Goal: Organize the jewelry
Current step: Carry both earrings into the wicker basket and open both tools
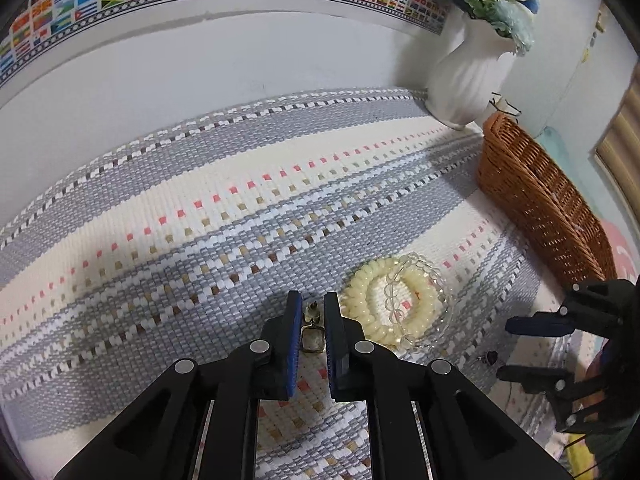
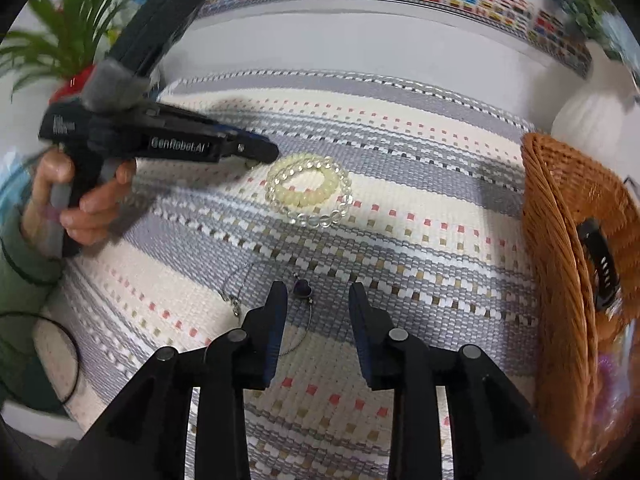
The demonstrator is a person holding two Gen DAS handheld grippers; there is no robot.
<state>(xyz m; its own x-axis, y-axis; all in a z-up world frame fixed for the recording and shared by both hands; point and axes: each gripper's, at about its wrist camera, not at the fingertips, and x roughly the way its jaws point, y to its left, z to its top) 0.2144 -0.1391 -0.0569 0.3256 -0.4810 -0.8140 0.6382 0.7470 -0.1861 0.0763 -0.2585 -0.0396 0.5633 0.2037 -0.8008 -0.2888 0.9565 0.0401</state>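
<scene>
The left gripper (image 1: pixel 313 314) is narrowed around a small brass-framed pendant (image 1: pixel 312 338), but whether the pads actually touch it is hard to tell; the pendant lies on the striped woven mat (image 1: pixel 224 216) between the blue pads, its upper clasp partly in shadow. From the right wrist view, the left gripper (image 2: pixel 256 152) is blurred and its tips hide that pendant completely. Just beside it lie two bracelets together: a cream beaded bracelet (image 1: pixel 390 308) overlapped by a clear crystal bracelet (image 1: pixel 434 304). The right gripper (image 2: pixel 318 300) stands wide apart above a thin wire necklace (image 2: pixel 240 280) with a dark purple heart charm (image 2: pixel 305 289), holding nothing; part of the wire runs under its left finger. The wicker basket (image 2: pixel 556 248) at the mat's right edge is cut off by the frame; inside, a black watch band (image 2: pixel 602 268) rests against the wall, and something purplish lower down is too blurred to identify. A white vase (image 1: pixel 466 76) of flowers stands behind the basket.
</scene>
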